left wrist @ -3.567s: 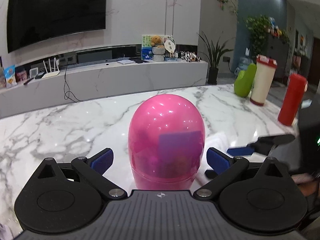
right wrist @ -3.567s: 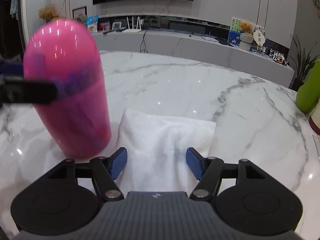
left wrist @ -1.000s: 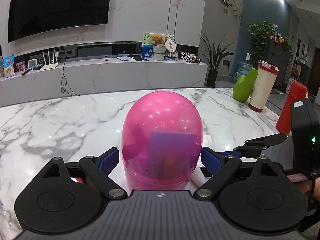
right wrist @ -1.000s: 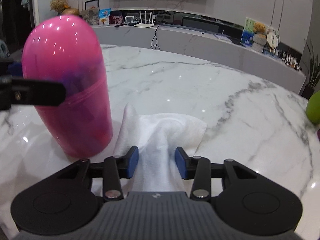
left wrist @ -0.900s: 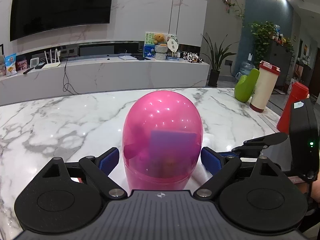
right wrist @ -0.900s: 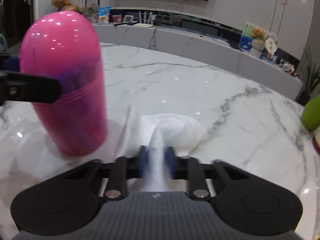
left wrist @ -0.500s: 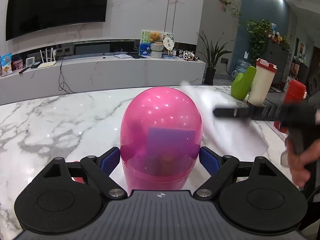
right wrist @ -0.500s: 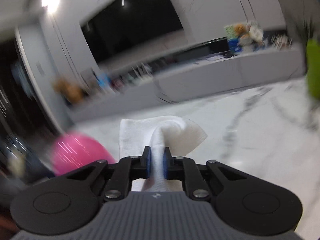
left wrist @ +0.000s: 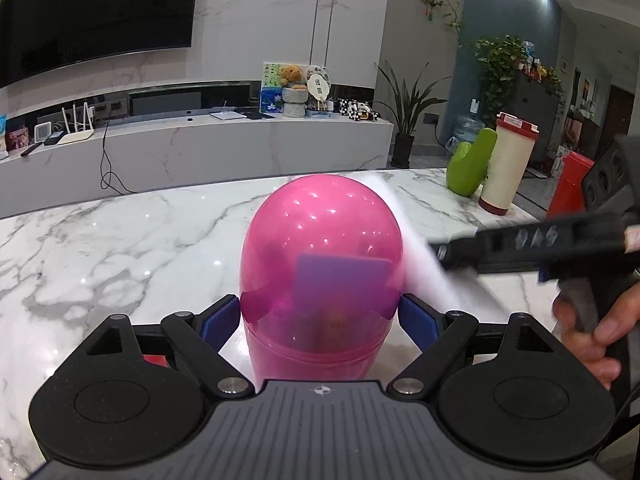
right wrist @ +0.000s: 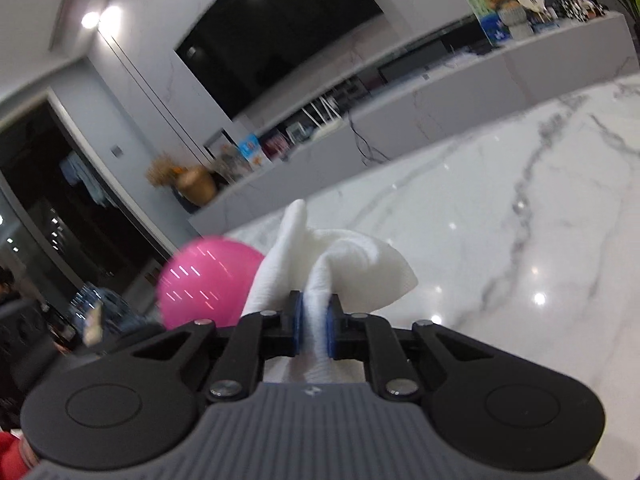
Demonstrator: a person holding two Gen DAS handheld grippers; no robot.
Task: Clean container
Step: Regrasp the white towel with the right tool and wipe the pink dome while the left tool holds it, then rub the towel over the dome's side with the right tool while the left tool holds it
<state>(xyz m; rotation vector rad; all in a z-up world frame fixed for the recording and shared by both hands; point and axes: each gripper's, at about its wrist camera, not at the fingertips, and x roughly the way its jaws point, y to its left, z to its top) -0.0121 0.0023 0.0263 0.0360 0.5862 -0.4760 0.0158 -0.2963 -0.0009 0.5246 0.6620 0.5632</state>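
Under both tongs spreads the white marble counter point(left wrist: 120, 248), veined in grey. Between the fingers of the left tongs point(left wrist: 320, 320) stands the pink container point(left wrist: 320, 248), a tall domed capsule, upright on the counter; the blue pads point(left wrist: 218, 320) press its sides at the seam where the dome meets the lower part, so these tongs stand wide and grip it. Just to the right of the left tongs a white cloth point(right wrist: 340, 256) shows as a blur against the container's right shoulder, with the right tongs point(right wrist: 313, 328) reaching in level from that side, a hand point(left wrist: 592, 328) on their handle. Seen from the right wrist, those tongs are nearly closed, the cloth pinched in a bunched fold between the blue pads, its loose corners fanning out ahead of the fingertips. The container's dome lies ahead and to the left of them, partly behind the cloth. Far to the right of the left tongs, a green bottle point(left wrist: 470, 164), a cream tumbler point(left wrist: 506, 168) and a red canister point(left wrist: 568, 184) stand together on the counter
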